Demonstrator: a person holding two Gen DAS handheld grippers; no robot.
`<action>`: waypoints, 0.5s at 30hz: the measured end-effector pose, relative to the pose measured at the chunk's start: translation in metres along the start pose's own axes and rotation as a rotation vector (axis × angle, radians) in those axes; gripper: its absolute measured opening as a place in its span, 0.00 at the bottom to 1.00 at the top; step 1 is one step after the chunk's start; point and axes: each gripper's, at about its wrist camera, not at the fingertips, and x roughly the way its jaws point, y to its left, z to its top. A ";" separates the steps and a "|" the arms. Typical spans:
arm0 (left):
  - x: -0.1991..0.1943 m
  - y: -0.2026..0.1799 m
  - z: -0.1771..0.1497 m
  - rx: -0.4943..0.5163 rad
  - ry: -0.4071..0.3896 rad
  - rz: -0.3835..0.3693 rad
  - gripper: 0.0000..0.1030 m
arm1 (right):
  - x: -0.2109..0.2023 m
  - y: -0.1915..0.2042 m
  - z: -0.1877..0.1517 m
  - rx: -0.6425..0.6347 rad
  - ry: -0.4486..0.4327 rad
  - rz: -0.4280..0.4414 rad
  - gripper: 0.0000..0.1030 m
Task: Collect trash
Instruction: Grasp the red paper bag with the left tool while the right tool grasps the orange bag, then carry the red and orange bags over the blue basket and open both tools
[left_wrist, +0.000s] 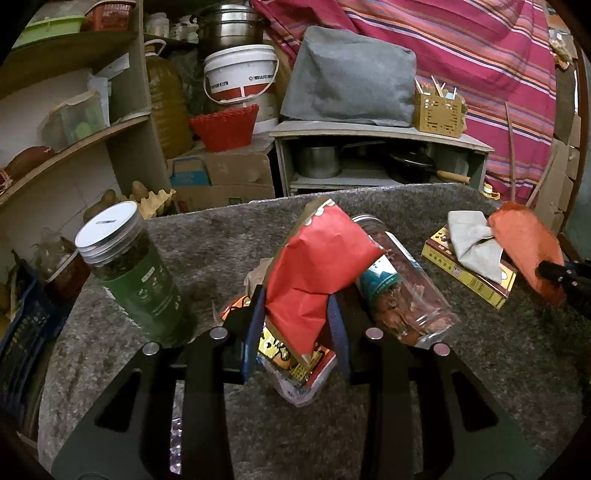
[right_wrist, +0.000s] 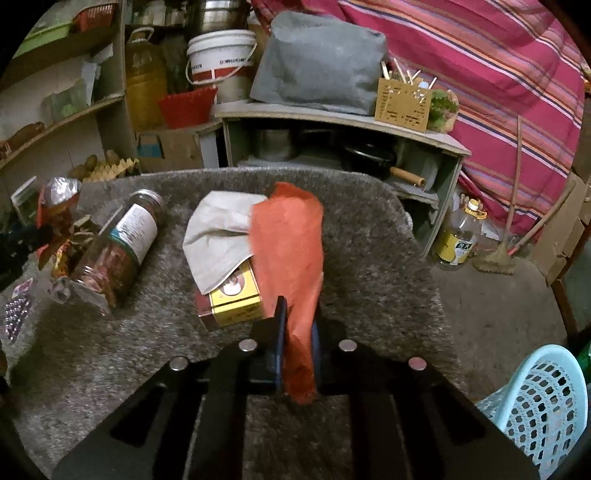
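My left gripper (left_wrist: 295, 328) is shut on a red paper wrapper (left_wrist: 317, 273) with a printed snack packet (left_wrist: 291, 354) under it, held above the grey carpeted table (left_wrist: 221, 236). My right gripper (right_wrist: 297, 332) is shut on an orange paper piece (right_wrist: 291, 251), which also shows in the left wrist view (left_wrist: 524, 243). A crumpled grey-white paper (right_wrist: 218, 232) lies on a yellow box (right_wrist: 236, 299) just left of the right gripper. A clear jar (right_wrist: 118, 247) lies on its side. A light blue perforated basket (right_wrist: 546, 402) stands on the floor at the lower right.
A green jar with a white lid (left_wrist: 129, 273) stands upright at the table's left. A foil snack bag (right_wrist: 59, 203) sits at the table's far left. Behind the table are shelves (left_wrist: 74, 147), a low cabinet (left_wrist: 369, 155), a white bucket (left_wrist: 240, 74) and a striped cloth (left_wrist: 480, 74).
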 end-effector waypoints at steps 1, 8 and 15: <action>-0.002 0.000 -0.001 -0.003 -0.003 0.000 0.31 | -0.003 -0.001 0.000 0.003 -0.006 -0.002 0.12; -0.015 -0.002 -0.004 -0.004 -0.018 0.003 0.30 | -0.031 -0.019 -0.003 0.036 -0.050 -0.012 0.12; -0.029 -0.008 -0.007 0.003 -0.030 -0.021 0.30 | -0.046 -0.032 -0.011 0.056 -0.057 -0.019 0.12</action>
